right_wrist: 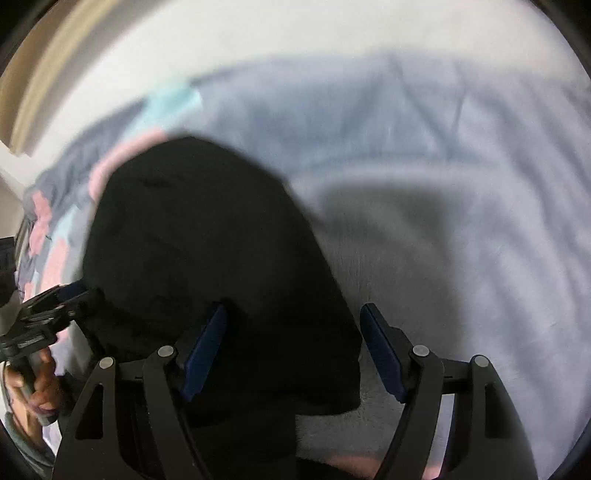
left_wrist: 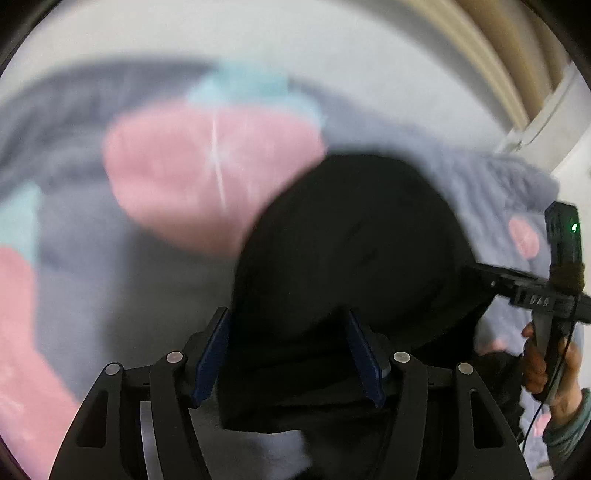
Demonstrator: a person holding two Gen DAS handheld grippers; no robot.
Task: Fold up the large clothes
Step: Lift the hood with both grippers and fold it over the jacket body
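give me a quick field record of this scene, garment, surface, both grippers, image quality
garment: black garment, bunched, lying between both grippers' fingers
surface: grey-lilac blanket with pink patches and light blue patches
left gripper: fingers apart, black fabric in the gap; not pinched
right gripper: fingers apart, fabric against one finger, the other clear of it
right hand: on the right gripper's handle
background: white wall
image quality: both views blurred

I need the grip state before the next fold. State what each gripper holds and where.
Black cloth garment lies between the fingers of the left gripper and right gripper, at its near edge. Both jaws stand wide; a clamped hold cannot be told.
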